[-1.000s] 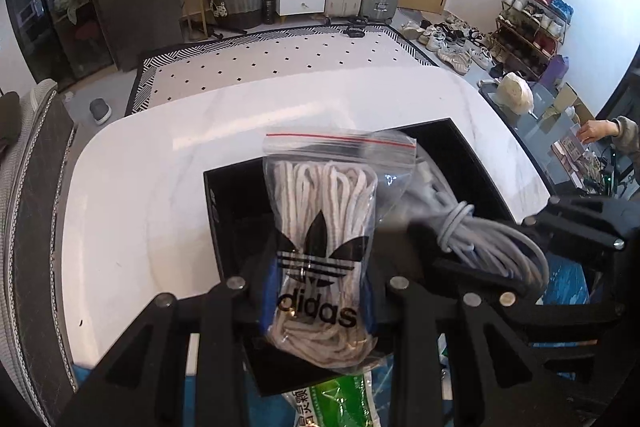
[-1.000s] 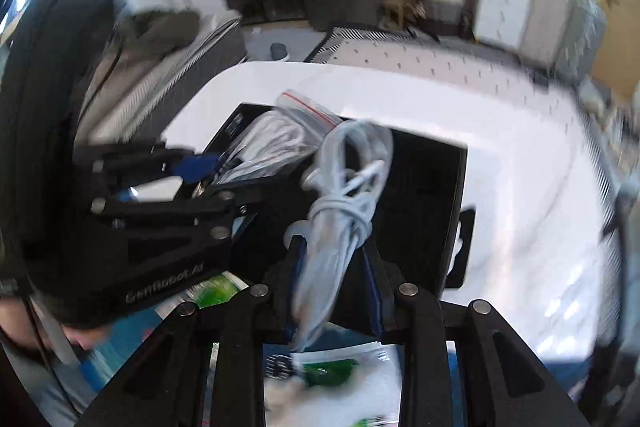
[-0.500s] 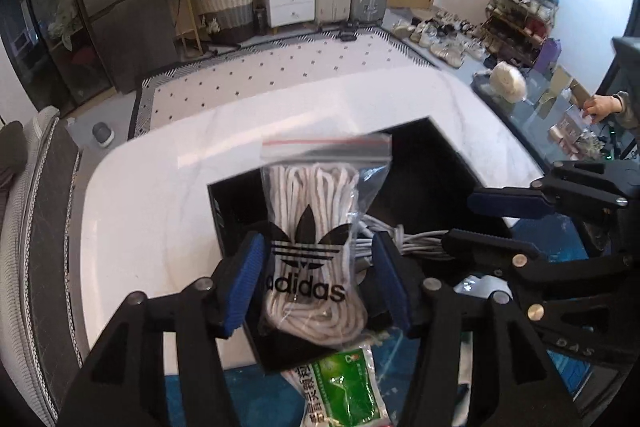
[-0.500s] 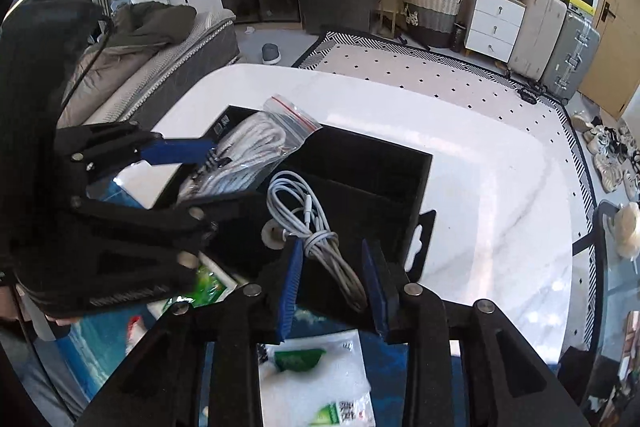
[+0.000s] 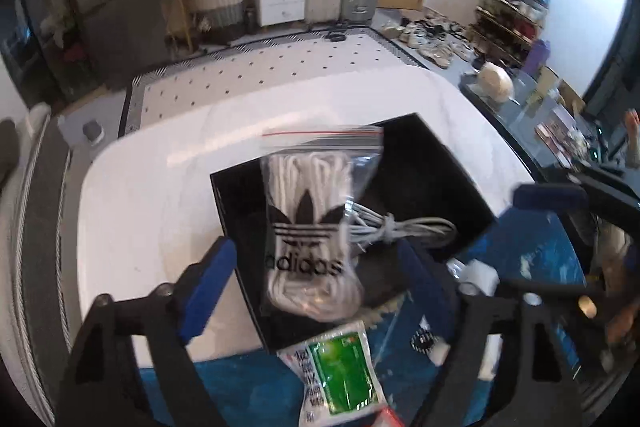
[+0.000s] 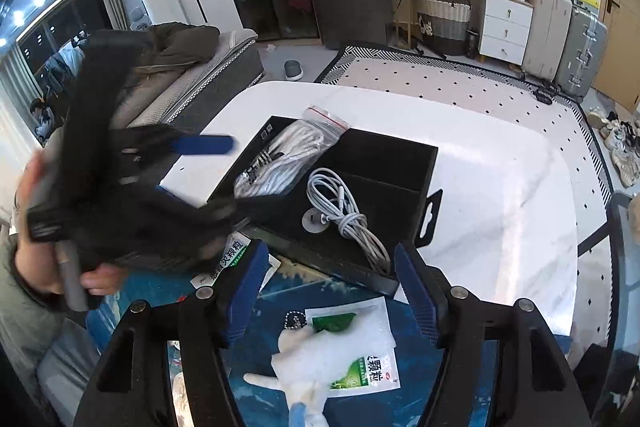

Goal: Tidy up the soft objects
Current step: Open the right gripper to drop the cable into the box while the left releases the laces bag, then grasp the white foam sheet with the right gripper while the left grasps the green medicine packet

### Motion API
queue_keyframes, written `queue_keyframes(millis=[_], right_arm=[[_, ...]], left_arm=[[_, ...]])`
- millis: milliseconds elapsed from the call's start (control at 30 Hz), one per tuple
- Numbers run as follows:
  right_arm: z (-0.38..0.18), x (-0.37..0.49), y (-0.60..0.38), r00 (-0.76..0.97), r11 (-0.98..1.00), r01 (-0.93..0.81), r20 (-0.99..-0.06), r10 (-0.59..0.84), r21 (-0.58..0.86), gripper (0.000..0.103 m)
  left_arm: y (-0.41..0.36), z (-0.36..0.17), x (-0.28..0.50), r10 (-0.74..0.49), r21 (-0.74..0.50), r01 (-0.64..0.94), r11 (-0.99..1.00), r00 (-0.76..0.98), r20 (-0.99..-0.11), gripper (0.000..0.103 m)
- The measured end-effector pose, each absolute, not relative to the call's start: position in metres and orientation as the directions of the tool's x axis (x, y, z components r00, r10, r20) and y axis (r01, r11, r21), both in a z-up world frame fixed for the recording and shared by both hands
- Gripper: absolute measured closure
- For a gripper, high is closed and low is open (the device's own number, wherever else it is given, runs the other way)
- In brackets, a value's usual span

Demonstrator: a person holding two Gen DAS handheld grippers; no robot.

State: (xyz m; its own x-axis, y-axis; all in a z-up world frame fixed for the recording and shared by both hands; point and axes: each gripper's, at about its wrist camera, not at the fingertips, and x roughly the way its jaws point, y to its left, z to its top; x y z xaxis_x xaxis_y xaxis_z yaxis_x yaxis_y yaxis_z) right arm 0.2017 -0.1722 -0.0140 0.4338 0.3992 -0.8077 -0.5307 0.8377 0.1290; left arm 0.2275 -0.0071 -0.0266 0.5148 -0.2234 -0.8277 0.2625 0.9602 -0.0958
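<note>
White drawer unit point(image 6: 506, 23) upper right, suitcases point(image 6: 568, 39) beside it; wicker basket point(image 6: 442, 13) underneath; shoe rack point(image 5: 508, 23) at right; dotted rug point(image 5: 256, 79) mid-frame.

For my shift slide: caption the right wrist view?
Open right gripper above black box holding bagged laces and white cable.

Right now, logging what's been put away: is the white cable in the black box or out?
In. The coiled white cable lies on the black box floor beside the bagged shoelaces; neither gripper touches it.

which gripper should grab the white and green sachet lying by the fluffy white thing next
Right, probably. The right gripper hangs open just above that sachet on the blue mat; the left gripper is open over the black box.
</note>
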Motion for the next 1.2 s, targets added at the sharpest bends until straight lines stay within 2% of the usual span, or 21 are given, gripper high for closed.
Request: queue_keyframes(millis=[33, 133, 200, 367, 467, 533, 600, 667, 833, 1033, 1133, 1200], right_arm=[[-0.013, 0.202, -0.169, 0.434, 0.836, -0.533, -0.808, 0.399, 0.127, 0.036], [-0.016, 0.203, -0.172, 0.433, 0.841, -0.528, -0.814, 0.388, 0.120, 0.036], [-0.018, 0.204, -0.177, 0.429, 0.844, -0.519, -0.812, 0.396, 0.137, 0.036], [-0.016, 0.204, -0.185, 0.438, 0.852, -0.505, -0.810, 0.389, 0.136, 0.036], [-0.018, 0.202, -0.185, 0.423, 0.848, -0.512, -0.819, 0.388, 0.137, 0.036], [-0.020, 0.197, -0.184, 0.405, 0.841, -0.522, -0.825, 0.393, 0.144, 0.036], [-0.027, 0.190, -0.187, 0.371, 0.832, -0.531, -0.838, 0.401, 0.162, 0.036], [-0.037, 0.185, -0.189, 0.333, 0.828, -0.529, -0.851, 0.406, 0.187, 0.036], [-0.064, 0.178, -0.185, 0.271, 0.838, -0.510, -0.888, 0.371, 0.194, 0.036], [-0.081, 0.178, -0.175, 0.294, 0.858, -0.506, -0.918, 0.265, 0.085, 0.036], [-0.090, 0.182, -0.177, 0.285, 0.868, -0.488, -0.924, 0.256, 0.090, 0.024], [-0.099, 0.184, -0.179, 0.250, 0.874, -0.472, -0.932, 0.262, 0.119, 0.024]], left_arm=[[-0.009, -0.026, 0.229, -0.227, -0.084, 0.278, 0.957, 0.534, -0.814, 0.031], [-0.019, -0.025, 0.227, -0.332, -0.154, 0.369, 0.917, 0.489, -0.807, 0.041], [-0.023, -0.024, 0.223, -0.337, -0.140, 0.392, 0.909, 0.495, -0.801, 0.039], [-0.010, -0.019, 0.223, -0.373, -0.207, 0.353, 0.912, 0.511, -0.774, 0.039], [-0.004, -0.011, 0.214, -0.330, -0.188, 0.307, 0.933, 0.521, -0.787, 0.032], [-0.006, -0.006, 0.191, -0.356, -0.188, 0.361, 0.914, 0.487, -0.797, 0.016], [-0.010, -0.008, 0.168, -0.317, -0.124, 0.390, 0.913, 0.482, -0.817, 0.013], [-0.013, -0.016, 0.145, -0.268, -0.067, 0.398, 0.915, 0.475, -0.838, 0.013], [-0.012, -0.055, 0.136, -0.204, -0.064, 0.334, 0.940, 0.403, -0.892, 0.013], [-0.016, -0.083, 0.149, -0.169, -0.055, 0.300, 0.952, 0.370, -0.914, 0.013], [-0.026, -0.090, 0.148, -0.131, -0.004, 0.315, 0.949, 0.381, -0.915, 0.013], [-0.032, -0.091, 0.148, -0.121, 0.005, 0.311, 0.950, 0.387, -0.914, 0.013]])
